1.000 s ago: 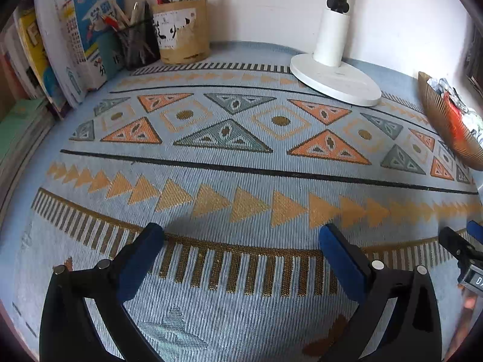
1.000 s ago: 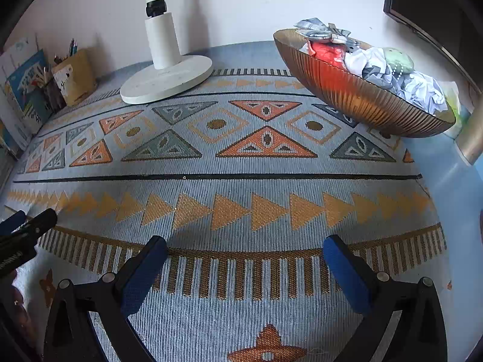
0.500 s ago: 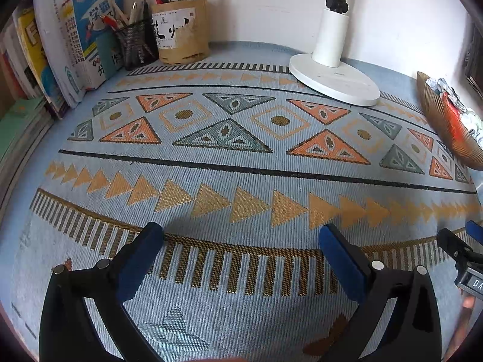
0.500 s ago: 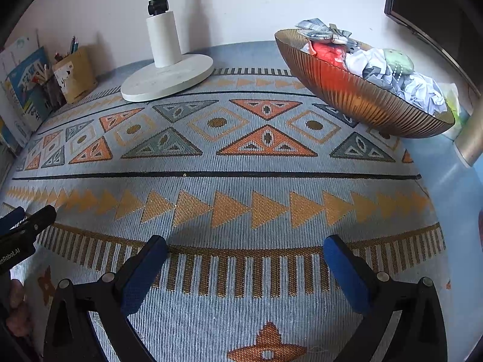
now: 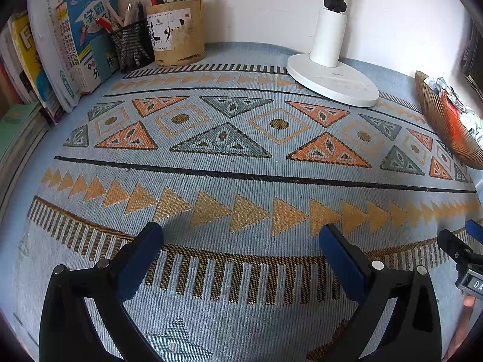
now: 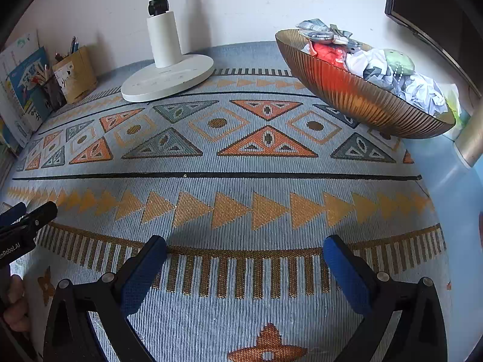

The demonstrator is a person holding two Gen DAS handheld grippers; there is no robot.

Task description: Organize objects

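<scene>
Woven blue cloth (image 5: 241, 163) with orange and grey triangles, a black line and a band of gold bars covers the desk, which ends at a pale wall.

At the back left in the left wrist view, upright books (image 5: 54, 60) lean beside a black mesh pen cup (image 5: 132, 45), and a tan cylindrical pen holder (image 5: 176, 33) with pens in it stands just beside that cup. A white lamp base (image 5: 332, 83) with its post sits at the back centre. To the right, a ribbed amber bowl (image 6: 356, 96) rests on the cloth, heaped with crumpled paper (image 6: 422, 90), a red wrapper (image 6: 327, 52) and a small green item (image 6: 400, 61).

The left gripper (image 5: 241, 238) hangs low over the gold bars with its blue-padded fingers spread wide and nothing between them. The right gripper (image 6: 244, 250) is likewise wide apart and empty, over the same band, well short of the bowl. Each gripper shows at the edge of the other's view, so the two sit side by side. A fingertip (image 6: 15, 289) shows at the lower left of the right wrist view.
</scene>
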